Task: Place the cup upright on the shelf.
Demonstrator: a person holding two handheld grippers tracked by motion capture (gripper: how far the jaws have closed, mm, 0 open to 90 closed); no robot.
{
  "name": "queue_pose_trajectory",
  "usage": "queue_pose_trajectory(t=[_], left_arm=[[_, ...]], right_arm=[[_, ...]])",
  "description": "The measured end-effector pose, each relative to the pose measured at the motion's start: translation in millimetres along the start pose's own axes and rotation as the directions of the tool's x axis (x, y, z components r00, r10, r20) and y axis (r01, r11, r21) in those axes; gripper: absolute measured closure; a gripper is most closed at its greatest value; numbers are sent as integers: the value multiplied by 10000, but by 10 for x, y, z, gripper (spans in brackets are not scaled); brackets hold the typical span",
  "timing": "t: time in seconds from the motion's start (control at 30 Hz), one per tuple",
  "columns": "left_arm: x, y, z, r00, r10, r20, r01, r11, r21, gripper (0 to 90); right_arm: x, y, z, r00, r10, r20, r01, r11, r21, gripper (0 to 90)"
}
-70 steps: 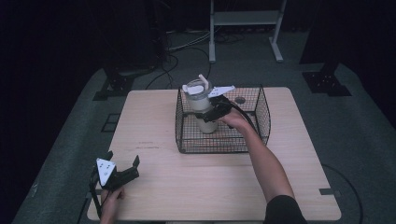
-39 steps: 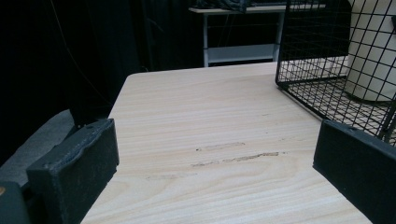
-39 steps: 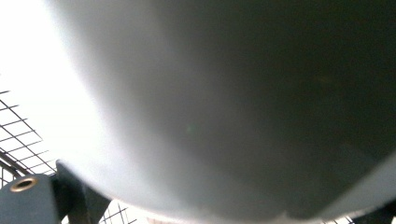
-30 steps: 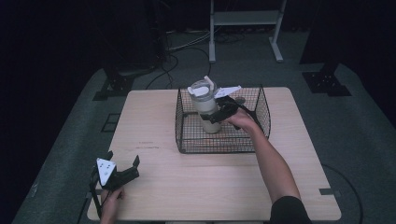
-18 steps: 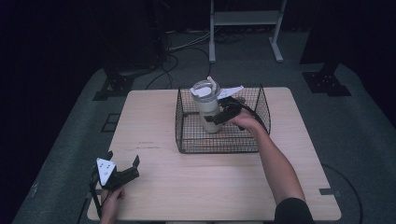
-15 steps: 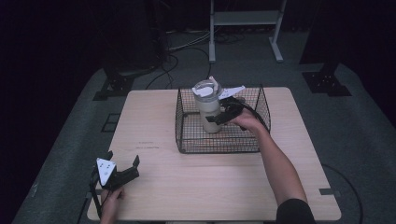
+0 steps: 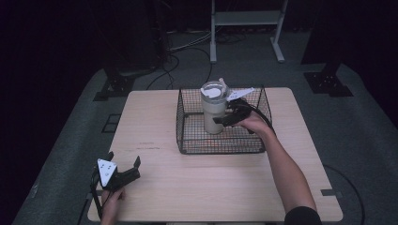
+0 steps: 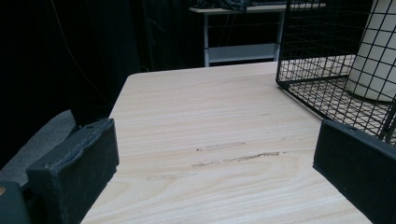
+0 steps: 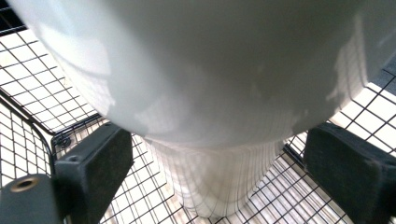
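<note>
A cream tumbler [image 7: 213,110] with a lid stands upright inside a black wire basket [image 7: 220,146] at the back middle of the wooden table [image 7: 211,187]. My right gripper [image 7: 221,120] reaches into the basket from the right, open, its jaws either side of the tumbler's lower part. In the right gripper view the tumbler [image 9: 210,93] looms close, and its narrow base sits between the spread jaws of the gripper [image 9: 219,172] without touching them. My left gripper [image 7: 124,160] rests open at the table's front left corner. It [image 8: 215,168] faces bare wood, with the basket [image 8: 317,70] and tumbler [image 8: 376,60] beyond.
A light metal rack [image 7: 244,18] stands on the floor behind the table, with cables [image 7: 187,47] and black stand bases [image 7: 115,84] nearby. Bare tabletop lies in front of and left of the basket.
The right hand, gripper and tumbler have shifted slightly right and back inside the basket, and the tumbler now stands straighter. The left gripper has not moved.
</note>
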State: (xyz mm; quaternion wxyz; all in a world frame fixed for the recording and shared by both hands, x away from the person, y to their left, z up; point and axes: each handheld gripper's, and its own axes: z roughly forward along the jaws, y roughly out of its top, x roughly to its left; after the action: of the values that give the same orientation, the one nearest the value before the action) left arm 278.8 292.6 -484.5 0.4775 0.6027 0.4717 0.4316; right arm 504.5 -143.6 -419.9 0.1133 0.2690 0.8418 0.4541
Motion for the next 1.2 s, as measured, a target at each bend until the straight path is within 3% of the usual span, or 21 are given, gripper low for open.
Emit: queue_pose_trajectory(t=[0.3, 0.43, 0.5, 0.57, 0.7, 1.2], left_arm=[[-5, 0, -5, 10000, 53, 13, -53, 10000, 13, 0], [-5, 0, -3, 10000, 33, 3, -33, 10000, 5, 0], [-2, 0, -4, 10000, 22, 17, -22, 10000, 2, 0], [-2, -1, -3, 10000, 16, 16, -16, 10000, -18, 0], [-7, 0, -4, 10000, 66, -4, -66, 10000, 17, 0], [-6, 0, -5, 10000, 62, 13, -62, 10000, 11, 0]], right_arm=[[64, -11, -111, 9994, 238, 260, -243, 9995, 214, 129], [91, -13, -238, 9960, 772, 441, -779, 9968, 155, 129], [107, -27, -289, 9958, 658, 631, -664, 9978, 77, 130], [99, -26, -324, 9934, 911, 697, -924, 9956, 156, 130], [124, 25, -377, 9932, 885, 760, -886, 9961, -11, 133], [227, 73, -592, 9922, 682, 1040, -708, 9973, 217, 132]])
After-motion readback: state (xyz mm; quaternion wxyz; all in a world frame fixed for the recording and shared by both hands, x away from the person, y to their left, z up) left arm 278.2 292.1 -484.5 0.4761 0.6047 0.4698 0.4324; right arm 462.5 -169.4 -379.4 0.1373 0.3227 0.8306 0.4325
